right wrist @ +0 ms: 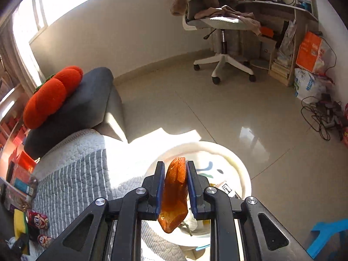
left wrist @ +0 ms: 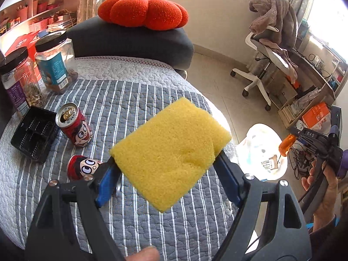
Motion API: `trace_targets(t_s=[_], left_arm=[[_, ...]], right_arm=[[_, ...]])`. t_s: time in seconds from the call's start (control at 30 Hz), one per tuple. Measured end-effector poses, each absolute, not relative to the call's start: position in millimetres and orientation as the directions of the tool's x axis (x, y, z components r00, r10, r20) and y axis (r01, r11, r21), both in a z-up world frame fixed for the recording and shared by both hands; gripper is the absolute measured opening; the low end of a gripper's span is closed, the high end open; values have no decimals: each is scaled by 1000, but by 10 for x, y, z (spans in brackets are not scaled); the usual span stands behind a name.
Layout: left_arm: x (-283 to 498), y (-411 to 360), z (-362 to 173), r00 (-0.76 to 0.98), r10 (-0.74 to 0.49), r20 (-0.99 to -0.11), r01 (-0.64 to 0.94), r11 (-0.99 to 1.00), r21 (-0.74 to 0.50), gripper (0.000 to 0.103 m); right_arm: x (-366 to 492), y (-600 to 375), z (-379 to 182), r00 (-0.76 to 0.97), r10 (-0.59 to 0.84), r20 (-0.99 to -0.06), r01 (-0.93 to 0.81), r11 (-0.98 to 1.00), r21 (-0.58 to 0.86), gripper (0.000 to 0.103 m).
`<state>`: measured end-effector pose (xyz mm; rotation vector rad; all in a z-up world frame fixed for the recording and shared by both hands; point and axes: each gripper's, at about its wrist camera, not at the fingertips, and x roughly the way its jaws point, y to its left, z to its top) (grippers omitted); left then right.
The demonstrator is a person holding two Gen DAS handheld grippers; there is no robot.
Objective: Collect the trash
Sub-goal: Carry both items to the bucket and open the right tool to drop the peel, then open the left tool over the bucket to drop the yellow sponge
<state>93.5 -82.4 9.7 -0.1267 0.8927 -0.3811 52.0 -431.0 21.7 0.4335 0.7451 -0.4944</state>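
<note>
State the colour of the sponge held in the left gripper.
Yellow. The sponge, clamped in the left gripper, shows best in the left wrist view.

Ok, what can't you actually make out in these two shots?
- Trash bin contents: in the right wrist view, the orange peel and the right gripper cover most of the inside; in the left wrist view, sun glare washes it out.
- Lying can: in the left wrist view, its far end is hidden behind the left gripper and the yellow sponge.
- Jar label text: too small.
</note>
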Motion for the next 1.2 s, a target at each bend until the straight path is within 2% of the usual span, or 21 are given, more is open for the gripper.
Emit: trace_targets(t_s=[0.03,0.07,0.13,0.2,0.27,0.37,0.47,0.63,0.77,1.03,1.2], left_arm=[[937,-891,105,562,-382,-734,282,922,-264,82],[940,-953,113,558,-389,-733,292,919,-265,82],[948,-1091,148,552,-404,-730,312,911,-269,82],[964,-1223,197,546,-425,-722,336,900,-276,82],[974,-1395,256,543,-445,-712,368,888,-275,82],[995,-1681,313,535,-469,-703,413,871,-266,83],[1026,-1971,318,512,-497,-701,451,850,-273,83],[1075,-2489,302,476,-529,-703,499,820,-280,83],[1087,-2866,253,443,-543,-713,536,798,-274,83],[1084,-3424,82,386,-537,-750,586,771,-251,85],[1110,-3558,-6,314,-541,-780,594,753,-283,92]], right_arm=[[528,-4357,190,626,-259,-736,571,795,206,22],[528,-4396,173,623,-247,-742,573,790,218,27],[481,-4474,172,625,-233,-745,585,771,249,42],[386,-4537,224,643,-233,-730,596,750,286,68],[280,-4579,310,668,-243,-704,602,732,318,81],[112,-4662,431,684,-275,-676,619,710,336,89],[-82,-4773,506,675,-329,-661,662,666,344,103],[-520,-5060,604,725,-334,-602,661,582,474,103],[-731,-5266,597,735,-317,-599,660,535,527,103],[-1065,-5468,681,711,-413,-569,702,468,537,103],[-1118,-5586,604,716,-377,-587,697,437,569,103]])
